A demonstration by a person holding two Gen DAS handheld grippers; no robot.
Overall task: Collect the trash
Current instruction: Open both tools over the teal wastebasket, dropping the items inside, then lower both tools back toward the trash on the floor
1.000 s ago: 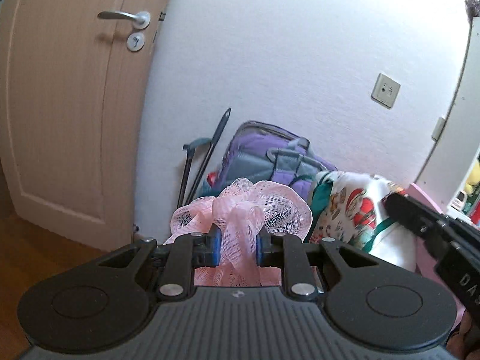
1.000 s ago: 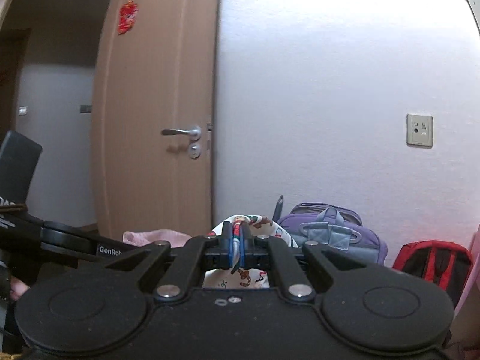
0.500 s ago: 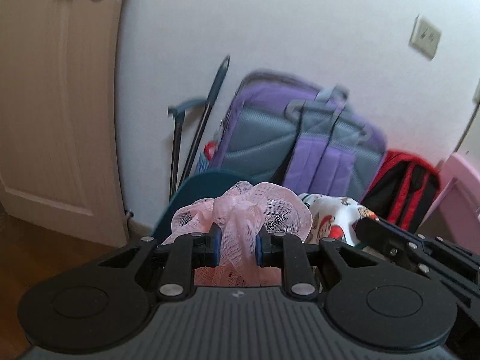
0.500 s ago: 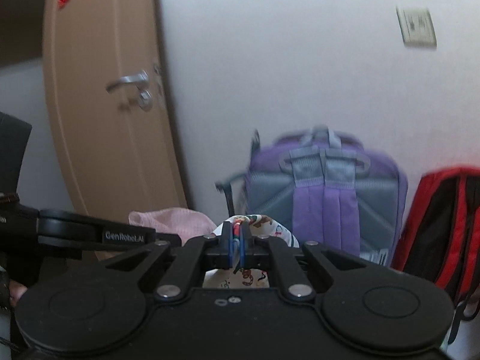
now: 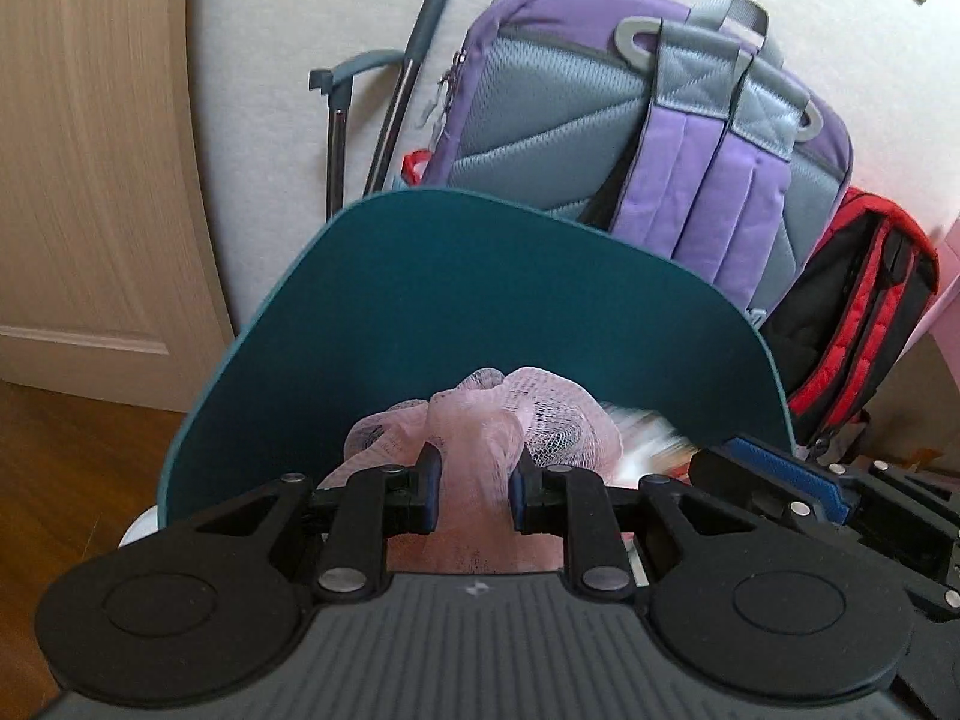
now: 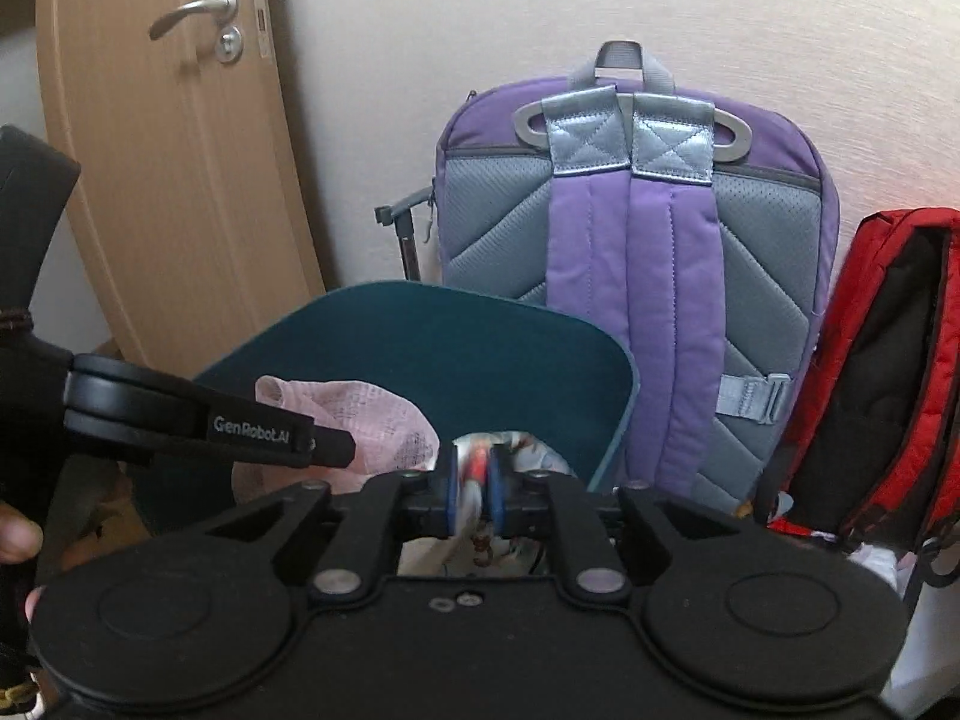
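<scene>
My left gripper is shut on a bunched pink mesh net, held just in front of a raised teal bin lid. My right gripper is shut on a white printed wrapper with red marks, close beside the left gripper. The teal lid stands open behind both items. The pink net and the left gripper's arm show at the left of the right wrist view. The bin's inside is hidden by the grippers.
A purple and grey backpack leans on the wall behind the lid. A red and black bag stands to its right. A wooden door is at the left, with wood floor below.
Both grippers have moved down and forward toward the wall with their items. The teal lid has come into view and now fills the space right behind the net and wrapper.
</scene>
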